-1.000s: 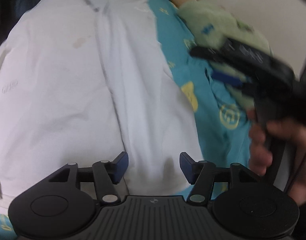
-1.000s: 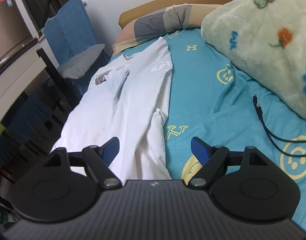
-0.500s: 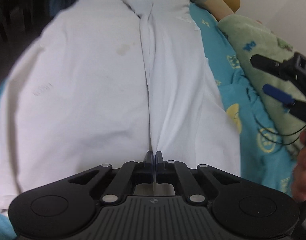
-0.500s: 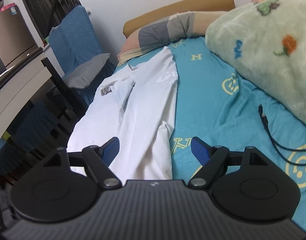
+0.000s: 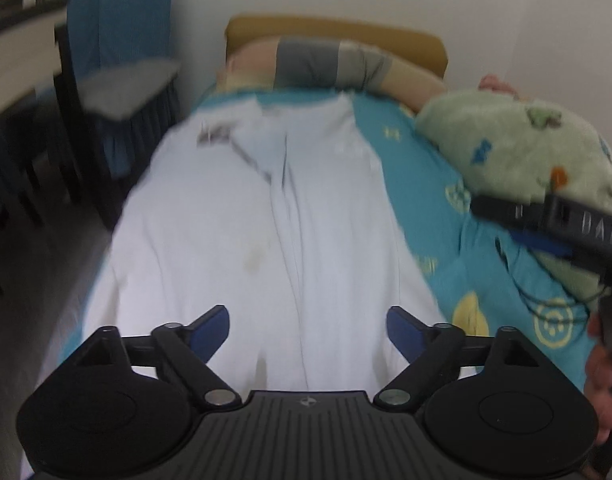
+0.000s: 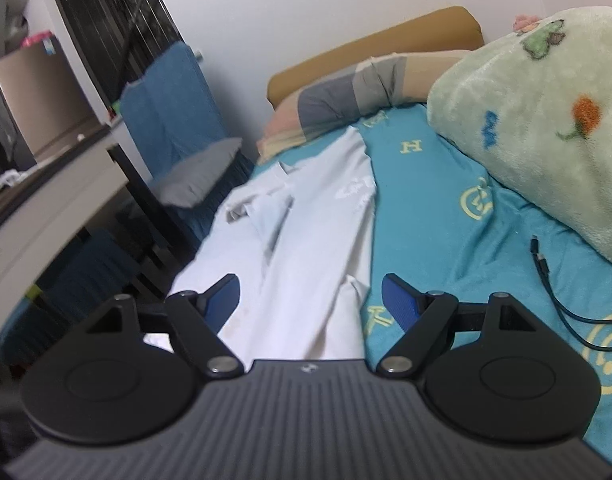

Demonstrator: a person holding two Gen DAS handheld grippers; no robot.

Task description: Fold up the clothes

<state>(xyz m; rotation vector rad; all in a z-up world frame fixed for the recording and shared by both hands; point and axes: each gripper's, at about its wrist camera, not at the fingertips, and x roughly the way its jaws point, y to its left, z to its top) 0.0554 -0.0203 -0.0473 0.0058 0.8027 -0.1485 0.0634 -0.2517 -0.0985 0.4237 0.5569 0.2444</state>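
Observation:
A white garment (image 5: 266,232) lies spread lengthwise on the teal bedsheet (image 5: 425,184), with a long crease down its middle and its collar end toward the pillow. My left gripper (image 5: 307,326) hovers open above the garment's near hem, with nothing between its fingers. In the right wrist view the same garment (image 6: 306,248) runs along the bed's left side. My right gripper (image 6: 309,294) is open over the garment's near right edge and holds nothing. The right gripper's body and the hand holding it show at the right edge of the left wrist view.
A green patterned blanket (image 6: 545,120) is heaped on the right of the bed. A striped pillow (image 5: 329,64) lies against the tan headboard. A black cable (image 6: 557,288) lies on the sheet. A blue-draped chair (image 6: 174,120) and a desk stand left of the bed.
My left gripper was shut on the garment's central fold half a second ago; it has let go, opened and tilted up. The right gripper stays open and has lifted slightly.

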